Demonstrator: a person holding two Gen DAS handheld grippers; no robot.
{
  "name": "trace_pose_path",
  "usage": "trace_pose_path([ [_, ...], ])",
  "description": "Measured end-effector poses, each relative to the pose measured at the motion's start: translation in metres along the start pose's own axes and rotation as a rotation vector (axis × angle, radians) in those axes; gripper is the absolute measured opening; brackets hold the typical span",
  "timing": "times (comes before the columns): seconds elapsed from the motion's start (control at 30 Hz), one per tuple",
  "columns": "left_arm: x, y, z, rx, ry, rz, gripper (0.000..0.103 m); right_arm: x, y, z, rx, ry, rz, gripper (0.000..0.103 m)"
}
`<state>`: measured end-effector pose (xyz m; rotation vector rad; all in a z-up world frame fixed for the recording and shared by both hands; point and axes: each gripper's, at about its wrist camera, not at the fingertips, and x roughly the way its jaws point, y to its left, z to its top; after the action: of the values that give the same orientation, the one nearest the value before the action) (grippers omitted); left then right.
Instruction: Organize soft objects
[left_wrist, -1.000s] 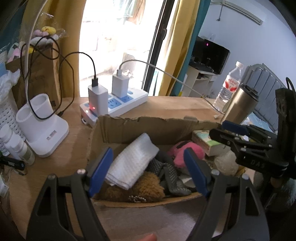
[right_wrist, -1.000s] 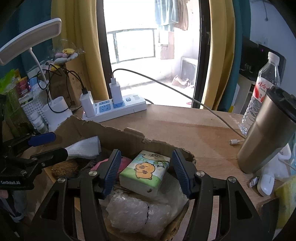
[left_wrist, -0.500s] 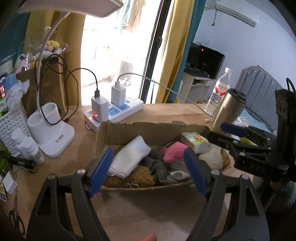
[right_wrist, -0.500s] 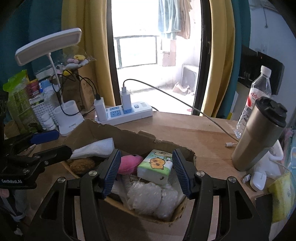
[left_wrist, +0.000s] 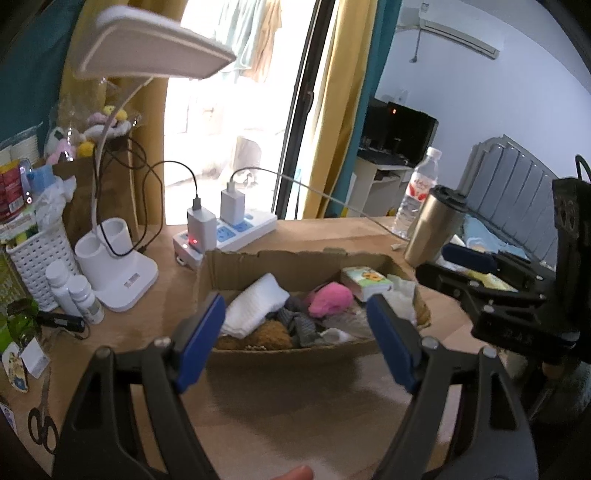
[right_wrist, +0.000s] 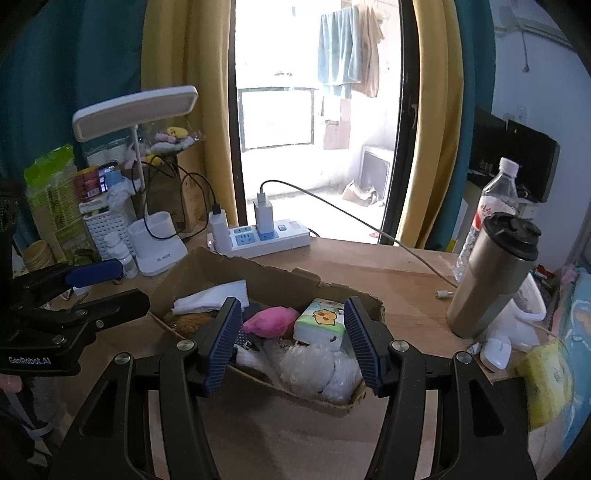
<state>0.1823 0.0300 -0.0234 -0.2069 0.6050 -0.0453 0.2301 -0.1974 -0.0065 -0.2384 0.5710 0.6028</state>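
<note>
Left gripper: fingers spread, nothing between them, hanging above the near edge of the cardboard box. Right gripper: fingers also spread and empty, over the box's right end.

Box sits mid-desk, near wall low and torn. Inside, left to right: white folded cloth, brown fuzzy item in front of it, grey knit piece, pink plush, tissue pack with a cartoon print, bubble wrap at the near right corner.

Behind the box: power strip with two chargers. Steel tumbler and water bottle stand right, desk lamp left.
</note>
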Motion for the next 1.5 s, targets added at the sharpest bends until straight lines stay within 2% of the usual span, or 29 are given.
trace_pose_path([
  [0.73, -0.081, -0.031, -0.016, 0.057, -0.102, -0.012, 0.080, -0.095, 0.028, -0.019, -0.005, -0.120, -0.046, 0.062],
  [1.0, -0.111, -0.050, -0.029, 0.102, -0.146, 0.000, 0.081, -0.135, 0.033, -0.034, 0.009, -0.176, -0.082, 0.068],
  [1.07, -0.117, -0.053, -0.033, 0.107, -0.153, 0.008, 0.087, -0.145, 0.033, -0.038, 0.020, -0.193, -0.091, 0.068],
  [1.1, -0.121, -0.054, -0.035, 0.107, -0.159, 0.009, 0.094, -0.149, 0.033, -0.040, 0.025, -0.200, -0.096, 0.068],
  [1.13, -0.124, -0.056, -0.037, 0.106, -0.166, 0.007, 0.095, -0.154, 0.033, -0.042, 0.030, -0.209, -0.101, 0.068],
  [1.33, -0.146, -0.064, -0.046, 0.103, -0.222, 0.005, 0.096, -0.182, 0.037, -0.056, 0.053, -0.264, -0.152, 0.069],
  [1.4, -0.154, -0.064, -0.048, 0.100, -0.248, 0.020, 0.096, -0.189, 0.040, -0.060, 0.054, -0.280, -0.163, 0.075],
  [1.5, -0.163, -0.068, -0.054, 0.153, -0.312, 0.072, 0.097, -0.198, 0.046, -0.066, 0.053, -0.301, -0.183, 0.082],
])
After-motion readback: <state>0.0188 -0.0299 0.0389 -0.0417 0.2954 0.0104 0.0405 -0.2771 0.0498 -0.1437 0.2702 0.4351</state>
